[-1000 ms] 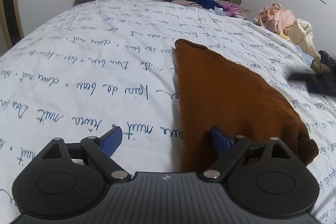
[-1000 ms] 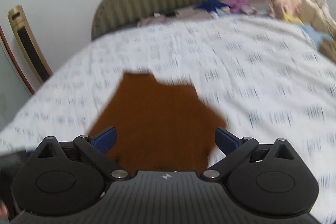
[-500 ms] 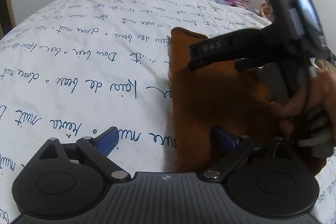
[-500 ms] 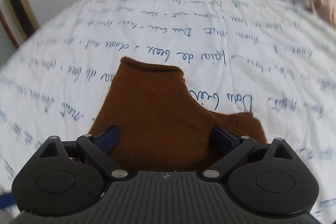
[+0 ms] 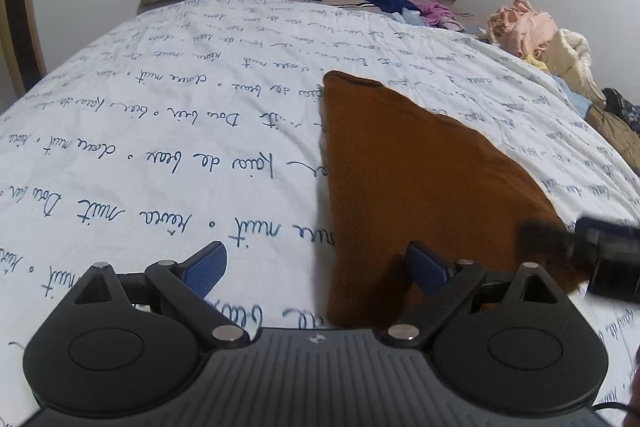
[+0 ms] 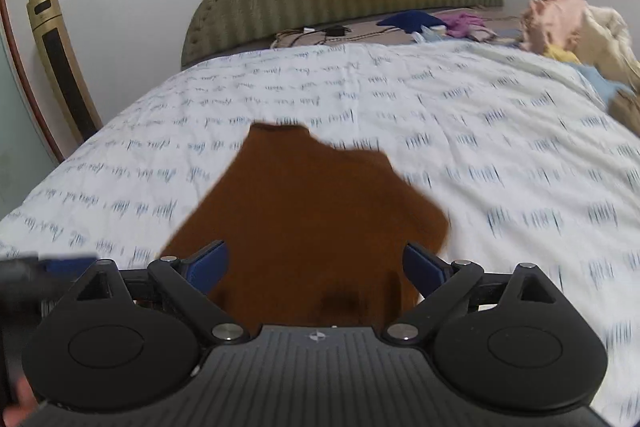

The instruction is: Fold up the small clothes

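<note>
**Brown garment flat on the bed, both grippers wide**

We see the bed (image 5: 160, 147) bearing the brown garment (image 5: 400, 167), lying flat on the script-printed sheet. Our left gripper (image 5: 316, 267) tilts down over its near left edge, jaws wide, gripping nothing. Our right gripper (image 6: 316, 263) straddles the near hem, jaws wide; that view is blurred.

You have one brown knit garment (image 5: 408, 179) lying flat on the white bedsheet printed with blue handwriting (image 5: 160, 147). From your left wrist view it reads as a folded wedge, its straight folded edge on the left and a narrow end pointing toward the headboard. From your right wrist view, blurred, it widens toward you, with one lobe sticking out to the right
</note>
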The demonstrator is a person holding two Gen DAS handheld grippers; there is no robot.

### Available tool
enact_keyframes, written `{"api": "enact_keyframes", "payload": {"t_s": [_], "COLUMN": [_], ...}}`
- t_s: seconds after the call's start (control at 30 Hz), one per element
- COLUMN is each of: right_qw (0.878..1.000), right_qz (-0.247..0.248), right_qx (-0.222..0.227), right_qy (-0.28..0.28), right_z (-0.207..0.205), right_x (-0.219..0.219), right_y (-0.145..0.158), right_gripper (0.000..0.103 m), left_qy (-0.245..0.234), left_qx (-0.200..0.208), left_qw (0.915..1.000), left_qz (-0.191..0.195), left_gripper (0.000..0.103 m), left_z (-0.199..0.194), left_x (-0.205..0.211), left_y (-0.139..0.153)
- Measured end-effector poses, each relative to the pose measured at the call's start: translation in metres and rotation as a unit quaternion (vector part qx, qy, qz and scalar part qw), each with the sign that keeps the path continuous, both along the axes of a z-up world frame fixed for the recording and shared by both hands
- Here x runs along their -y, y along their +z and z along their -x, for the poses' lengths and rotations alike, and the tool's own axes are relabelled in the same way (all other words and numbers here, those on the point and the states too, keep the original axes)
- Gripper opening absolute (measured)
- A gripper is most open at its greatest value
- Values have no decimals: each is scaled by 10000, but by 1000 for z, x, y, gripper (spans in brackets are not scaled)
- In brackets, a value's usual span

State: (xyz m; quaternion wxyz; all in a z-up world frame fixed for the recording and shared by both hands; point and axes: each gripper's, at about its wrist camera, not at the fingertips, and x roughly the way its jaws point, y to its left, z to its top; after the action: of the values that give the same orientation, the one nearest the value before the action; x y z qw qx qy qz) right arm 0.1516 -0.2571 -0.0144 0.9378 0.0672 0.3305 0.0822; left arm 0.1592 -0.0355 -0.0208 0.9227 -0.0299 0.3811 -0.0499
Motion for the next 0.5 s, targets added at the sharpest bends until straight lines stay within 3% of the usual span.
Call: {"api": "enact_keyframes", "payload": {"t_s": [0.23,0.5], "right_qw": [9976,9969], "right_qz": [-2,9], "right_qx": [10,-81], "right_qy": [-690,-788], "right_z": [45,61], "right_x": [0,5], "right_y": [-29,-37], "right_gripper": [93,93], "left_qy": [34,171], "left_qx": [-31,-58], "left_qw": [9999,9998], "left_qz": [-141,-76], "left_gripper": [97,97], "left_z": [23,34], "left_x": [-6,-24], "left_y": [-2,-5]}}
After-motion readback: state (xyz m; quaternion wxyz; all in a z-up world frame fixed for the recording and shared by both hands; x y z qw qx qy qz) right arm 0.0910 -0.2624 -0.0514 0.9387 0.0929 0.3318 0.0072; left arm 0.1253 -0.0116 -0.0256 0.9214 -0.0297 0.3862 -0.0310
